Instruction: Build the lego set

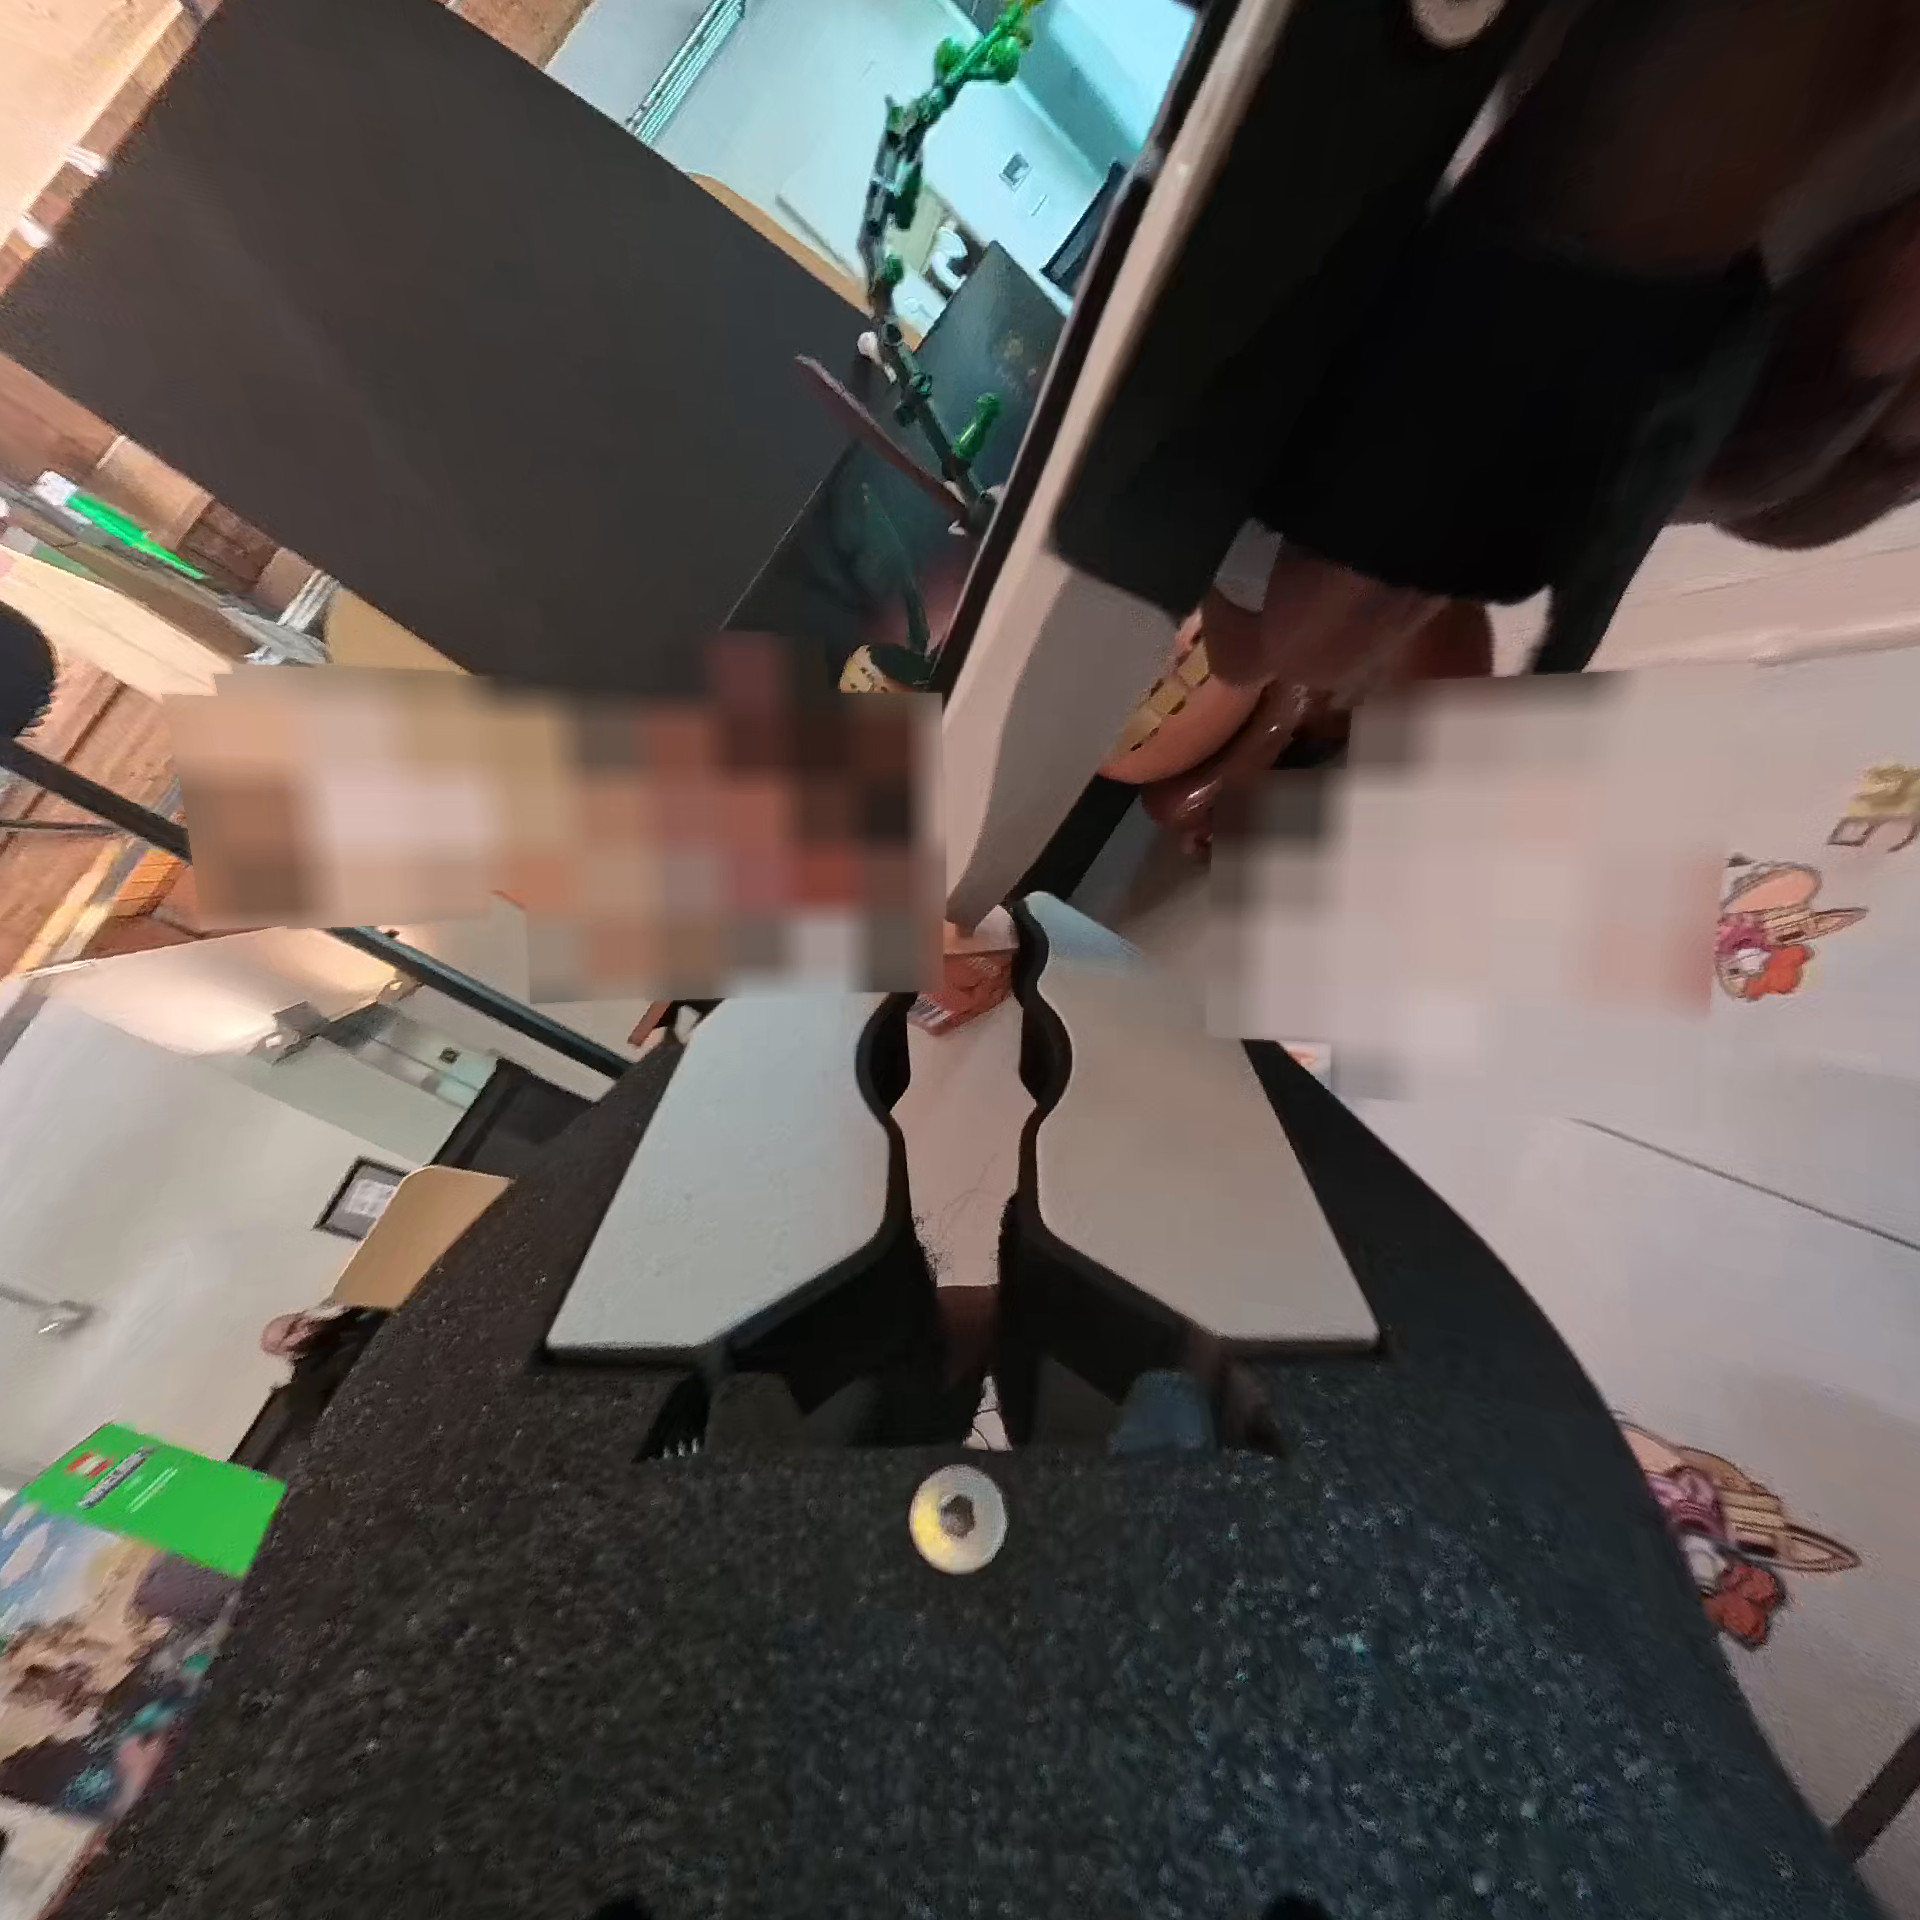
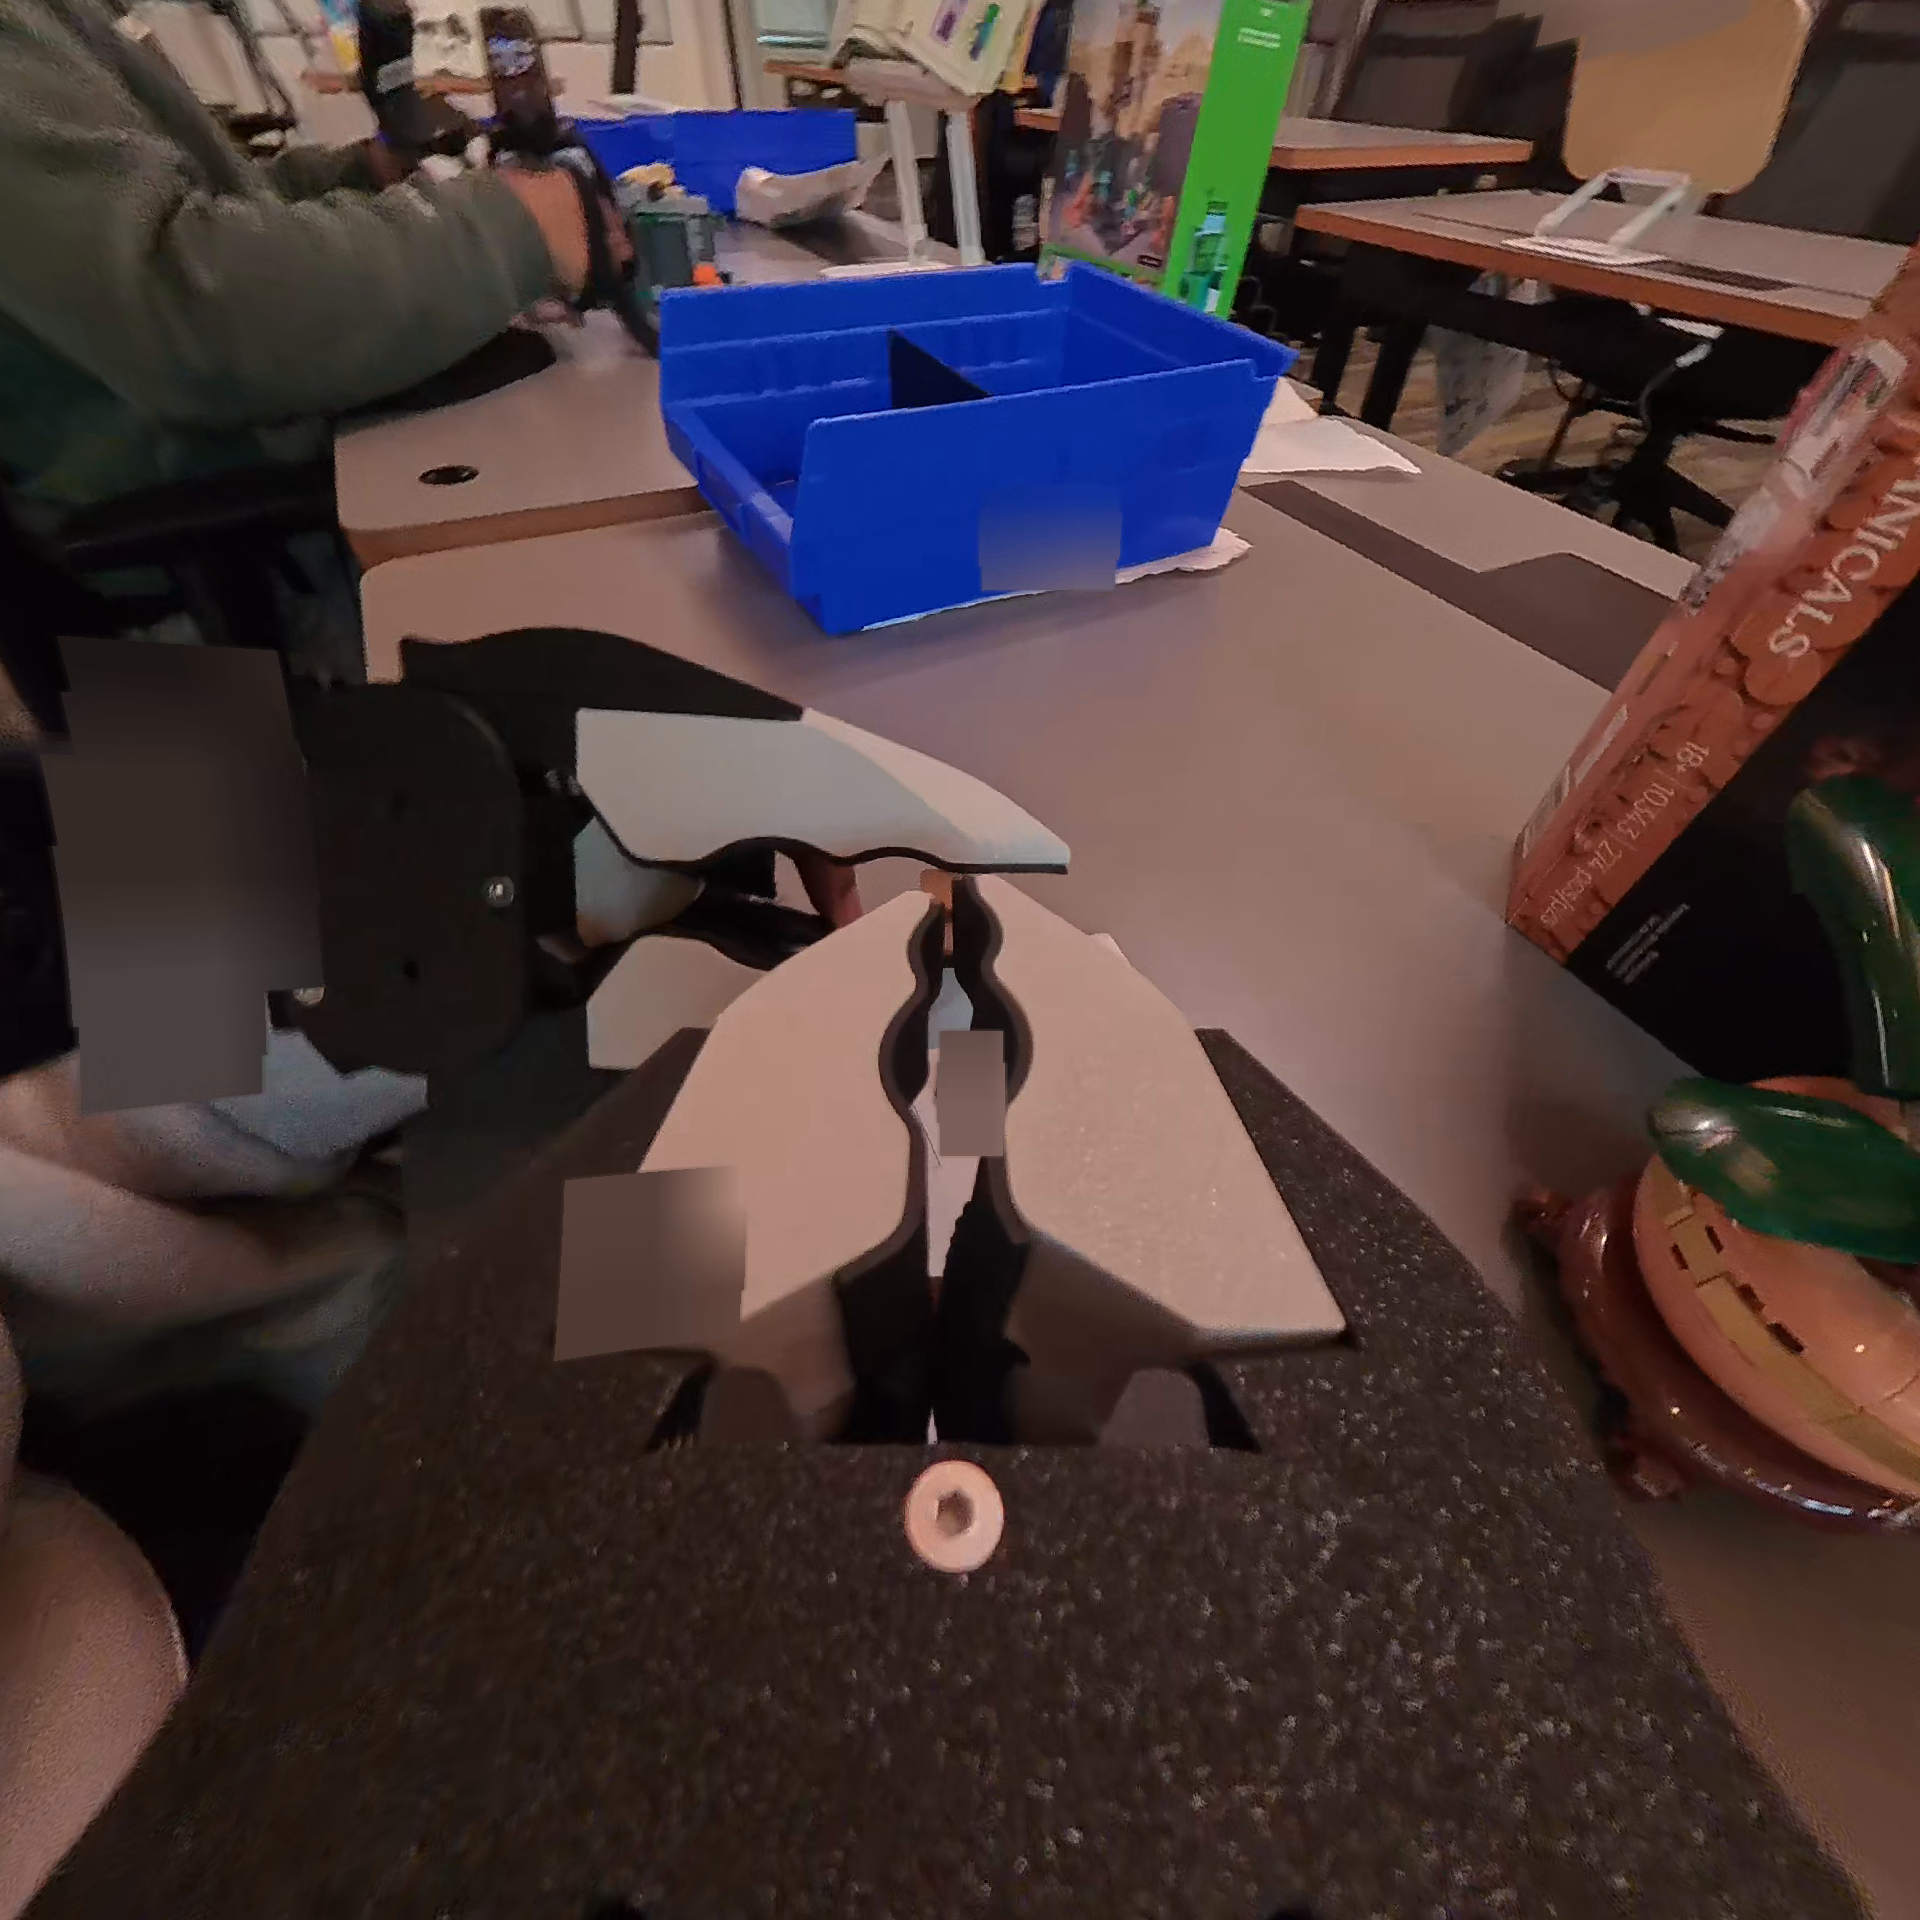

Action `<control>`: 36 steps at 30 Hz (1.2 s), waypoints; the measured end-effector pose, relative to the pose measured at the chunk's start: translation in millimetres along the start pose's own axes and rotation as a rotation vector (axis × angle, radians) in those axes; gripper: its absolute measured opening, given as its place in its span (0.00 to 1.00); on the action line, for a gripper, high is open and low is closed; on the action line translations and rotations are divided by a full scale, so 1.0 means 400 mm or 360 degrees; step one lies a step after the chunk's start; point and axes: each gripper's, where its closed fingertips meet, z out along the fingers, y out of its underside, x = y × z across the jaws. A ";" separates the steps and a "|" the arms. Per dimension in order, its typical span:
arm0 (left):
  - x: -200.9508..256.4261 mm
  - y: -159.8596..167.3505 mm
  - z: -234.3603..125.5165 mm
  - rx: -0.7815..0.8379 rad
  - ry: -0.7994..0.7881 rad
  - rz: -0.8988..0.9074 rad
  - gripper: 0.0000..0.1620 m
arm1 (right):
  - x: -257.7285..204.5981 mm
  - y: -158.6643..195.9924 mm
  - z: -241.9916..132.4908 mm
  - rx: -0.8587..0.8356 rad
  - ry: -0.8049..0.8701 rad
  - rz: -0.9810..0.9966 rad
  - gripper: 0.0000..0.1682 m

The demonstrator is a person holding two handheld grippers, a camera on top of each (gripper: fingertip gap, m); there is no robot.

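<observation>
Right claw [image 2: 951, 904] clamped on small tan piece [image 2: 935, 883]; left claw [image 2: 1039, 857] tip touching just ahead, state indeterminate.

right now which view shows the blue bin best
The right wrist view: the blue bin sits whole on the grey table, its dividers and compartments in plain sight beyond the hand-held gripper. The left wrist view does not show the bin at all.

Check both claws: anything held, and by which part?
Right claw looks shut on a small tan piece, pinched by its edge at the fingertips. Left claw: cannot tell whether it holds anything.
</observation>
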 end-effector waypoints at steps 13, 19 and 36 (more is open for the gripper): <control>0.179 -0.160 -0.201 0.0721 0.1834 -0.1019 0.23 | -0.136 0.084 -0.175 -0.0523 -0.1209 -0.1492 0.01; 0.206 -0.196 -0.246 0.0796 0.2097 -0.1073 0.23 | -0.208 0.085 -0.179 -0.0604 -0.1532 -0.1739 0.00; 0.236 -0.204 -0.261 0.0756 0.2192 -0.1013 0.13 | -0.206 0.099 -0.177 -0.0739 -0.1718 -0.1484 0.01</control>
